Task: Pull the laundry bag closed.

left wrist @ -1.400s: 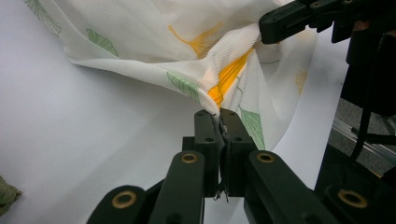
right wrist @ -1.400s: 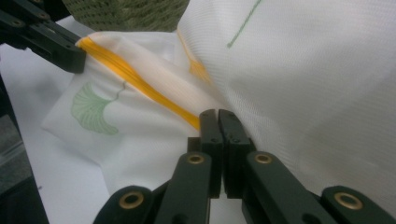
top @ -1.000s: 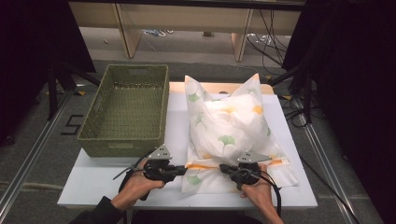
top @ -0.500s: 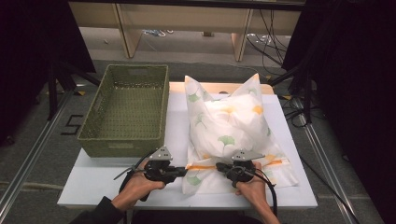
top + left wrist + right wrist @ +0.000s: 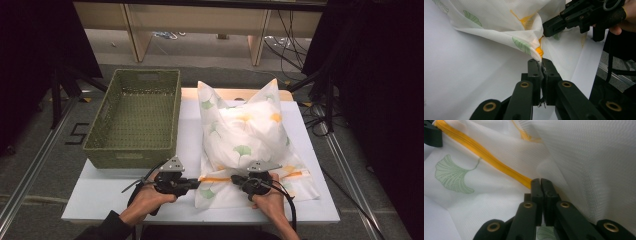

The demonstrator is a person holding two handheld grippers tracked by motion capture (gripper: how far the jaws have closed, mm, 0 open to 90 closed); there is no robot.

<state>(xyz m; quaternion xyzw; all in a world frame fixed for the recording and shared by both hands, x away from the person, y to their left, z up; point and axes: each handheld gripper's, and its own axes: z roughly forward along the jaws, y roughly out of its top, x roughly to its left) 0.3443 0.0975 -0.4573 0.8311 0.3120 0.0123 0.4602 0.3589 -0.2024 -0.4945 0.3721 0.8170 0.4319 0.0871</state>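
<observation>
The right gripper (image 5: pixel 239 180) had edged leftward along the orange zipper while both grippers' fingers stayed pinched shut on the soft, light, leaf-printed white mesh bag (image 5: pixel 243 136), the left gripper (image 5: pixel 196 183) clamping its zipper end, best held there.

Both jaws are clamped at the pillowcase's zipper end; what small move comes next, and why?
Probably draw the right gripper along the orange zipper, away from the left gripper. Both are shut on the pillowcase fabric at that seam, with the pillow bulging inside.
</observation>
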